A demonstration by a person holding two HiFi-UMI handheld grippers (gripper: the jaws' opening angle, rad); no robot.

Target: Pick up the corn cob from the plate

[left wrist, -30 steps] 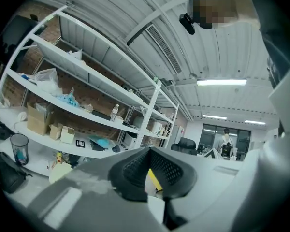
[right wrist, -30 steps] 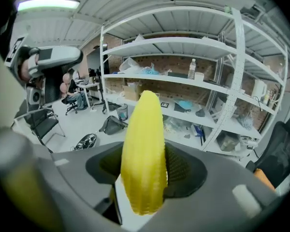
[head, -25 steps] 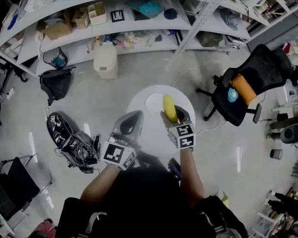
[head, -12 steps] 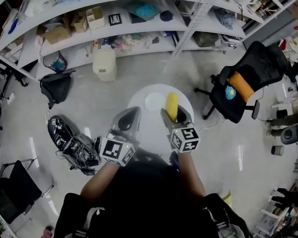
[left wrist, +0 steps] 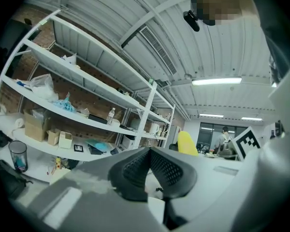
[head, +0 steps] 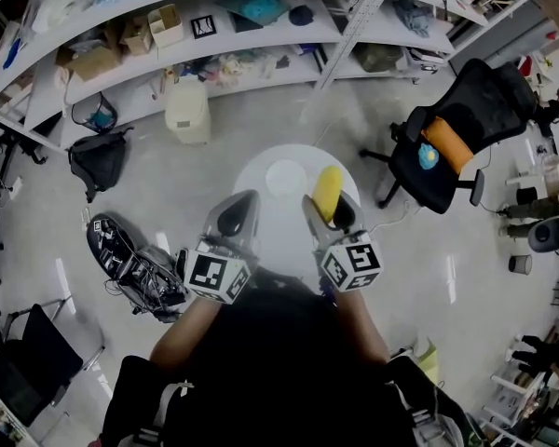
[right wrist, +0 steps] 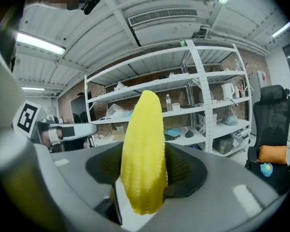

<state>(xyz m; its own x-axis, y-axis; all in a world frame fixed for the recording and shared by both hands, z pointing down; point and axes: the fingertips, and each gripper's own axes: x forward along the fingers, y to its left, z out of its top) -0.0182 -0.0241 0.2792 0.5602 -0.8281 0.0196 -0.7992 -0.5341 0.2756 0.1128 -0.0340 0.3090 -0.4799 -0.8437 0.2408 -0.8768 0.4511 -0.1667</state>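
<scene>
One corn cob (right wrist: 144, 153) sits pinched between the jaws of the right hand-held gripper (right wrist: 145, 175)

Left gripper (left wrist: 150, 152) jaws together, shelves (left wrist: 82, 121), corn cob (left wrist: 187, 143)

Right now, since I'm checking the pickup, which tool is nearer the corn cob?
Right. The right tool is clamped on the corn cob, off the plate. The left tool holds nothing and sits apart, to the cob's left.

The corn cob (right wrist: 142, 153) is yellow, the plate (head: 286, 177) apparently white.
</scene>
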